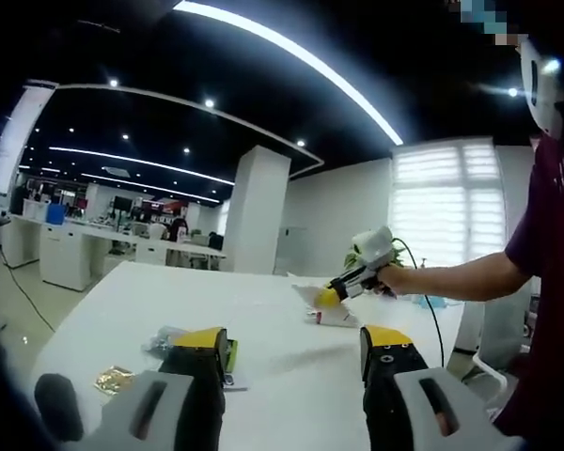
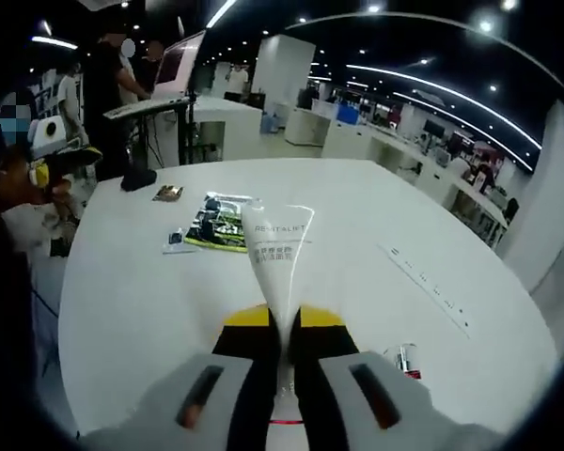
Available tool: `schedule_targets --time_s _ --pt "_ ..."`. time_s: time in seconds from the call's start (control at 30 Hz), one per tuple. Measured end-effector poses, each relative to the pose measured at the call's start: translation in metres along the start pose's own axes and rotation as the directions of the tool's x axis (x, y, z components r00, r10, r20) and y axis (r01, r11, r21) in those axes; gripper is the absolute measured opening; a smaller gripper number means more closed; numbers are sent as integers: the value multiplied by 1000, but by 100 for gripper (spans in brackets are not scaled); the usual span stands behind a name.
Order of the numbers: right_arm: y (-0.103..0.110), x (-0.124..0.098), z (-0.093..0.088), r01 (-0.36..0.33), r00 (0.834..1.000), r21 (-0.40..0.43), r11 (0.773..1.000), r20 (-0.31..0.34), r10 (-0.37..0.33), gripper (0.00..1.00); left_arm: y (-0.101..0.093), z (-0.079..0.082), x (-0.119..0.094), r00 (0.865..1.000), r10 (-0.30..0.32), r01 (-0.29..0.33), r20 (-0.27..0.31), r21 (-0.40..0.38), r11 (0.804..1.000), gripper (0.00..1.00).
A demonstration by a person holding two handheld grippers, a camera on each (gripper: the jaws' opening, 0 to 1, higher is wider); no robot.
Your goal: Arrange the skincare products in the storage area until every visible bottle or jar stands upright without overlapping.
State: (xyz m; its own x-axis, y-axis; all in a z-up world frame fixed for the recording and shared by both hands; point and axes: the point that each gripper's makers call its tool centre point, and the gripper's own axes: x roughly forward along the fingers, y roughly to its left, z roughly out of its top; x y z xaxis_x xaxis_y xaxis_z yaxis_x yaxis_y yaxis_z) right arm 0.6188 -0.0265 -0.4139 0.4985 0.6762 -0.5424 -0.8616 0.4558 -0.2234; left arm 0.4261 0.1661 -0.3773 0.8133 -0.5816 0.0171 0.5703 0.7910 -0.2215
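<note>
- White tabletop (image 2: pixel 376 244) carries everything here; it is broad, smooth and mostly bare.
- The right claw (image 2: pixel 284 349) is clamped shut on a white squeeze tube (image 2: pixel 279 254), pinching its narrow end so the wide crimped end fans out above the jaws. Grey lettering runs across the tube.
- In the left gripper view, that same right claw (image 1: pixel 327 297) is held out over the tabletop (image 1: pixel 263 376) by a person's hand (image 1: pixel 387 278), with the tube (image 1: pixel 312 295) at its yellow tip.
- Just beside the tube there, a small bottle (image 1: pixel 331 318) with a red band lies on the tabletop; in the right gripper view a small bottle (image 2: pixel 407 360) with a red band rests right of the jaws, near the tabletop's edge.
- The left claw (image 1: pixel 296 349) hangs open, jaws wide apart, nothing between them.
- Beyond the tube in the right gripper view, a green printed packet (image 2: pixel 218 224) lies flat, with a small dark item (image 2: pixel 176 238) just beside it and a small gold-brown packet (image 2: pixel 167 193) farther on.
- In the left gripper view the gold packet (image 1: pixel 114 379) sits left of the left jaw.
</note>
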Motion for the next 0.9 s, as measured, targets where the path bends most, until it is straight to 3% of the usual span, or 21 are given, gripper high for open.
schedule_targets --time_s 0.47,0.9 --pt "42 8 30 -24 993 -6 1000 119 25 3 -2 -4 8 1000 -3 3 -15 -22 1000 59" --pt "89 15 55 -68 968 1 998 241 65 3 -8 -8 13 999 -19 17 -35 -50 999 60"
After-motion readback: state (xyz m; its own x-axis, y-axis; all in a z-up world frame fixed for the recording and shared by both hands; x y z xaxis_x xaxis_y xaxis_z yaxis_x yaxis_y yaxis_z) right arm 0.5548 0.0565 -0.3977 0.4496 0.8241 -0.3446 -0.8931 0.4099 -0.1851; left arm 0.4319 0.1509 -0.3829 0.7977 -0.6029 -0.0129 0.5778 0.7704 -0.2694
